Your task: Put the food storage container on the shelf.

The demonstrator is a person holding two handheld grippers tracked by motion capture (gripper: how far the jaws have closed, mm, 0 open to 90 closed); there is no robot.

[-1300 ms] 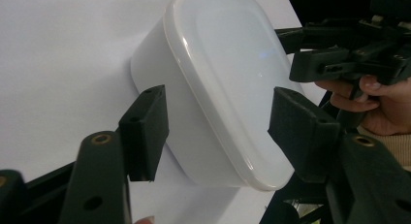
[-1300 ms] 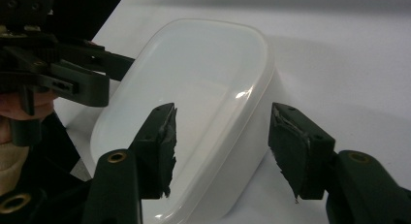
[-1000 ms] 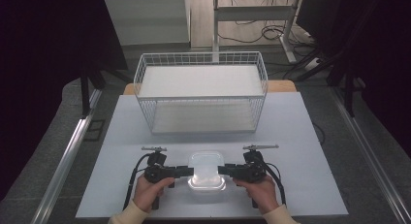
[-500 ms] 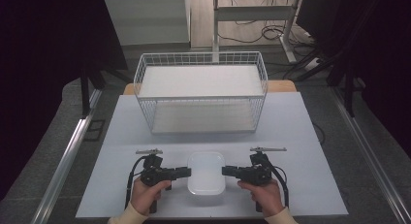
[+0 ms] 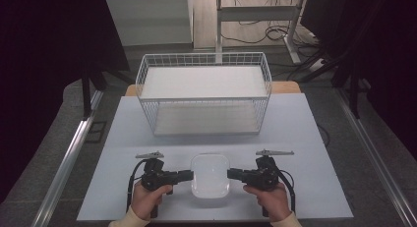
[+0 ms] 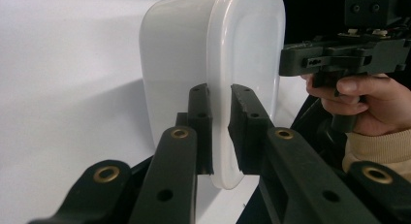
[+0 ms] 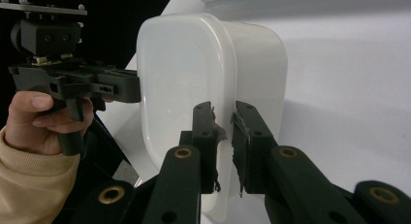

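The left gripper (image 6: 220, 100) has its jaws drawn close on either side of the rim of a white tub (image 6: 213, 64), one jaw under the rim against the wall and one over the top. A thin gap shows beside the rim, so whether the jaws press it I cannot tell. The right gripper (image 7: 224, 118) stands the same way at the tub's (image 7: 194, 78) opposite edge: jaws nearly together astride the rim, with a sliver of light between pad and plastic, so contact there is also unclear.

The tub is a rounded-corner rectangle of milky, slightly glossy plastic, with a flat top surface and a lip that juts past the walls. It lies between the two grippers, on the white table (image 5: 314, 133).

The high view shows what the gripper views do not: the left gripper (image 5: 189, 174) and right gripper (image 5: 230, 174) point toward each other with the tub (image 5: 210, 175) between their tips, each held in a hand (image 5: 147, 200), and a wire basket (image 5: 204, 92) sits well beyond the tips, at the table's far side. The gripper views alone show how the jaws sit around the rim, and each shows the other gripper past the tub's far edge.
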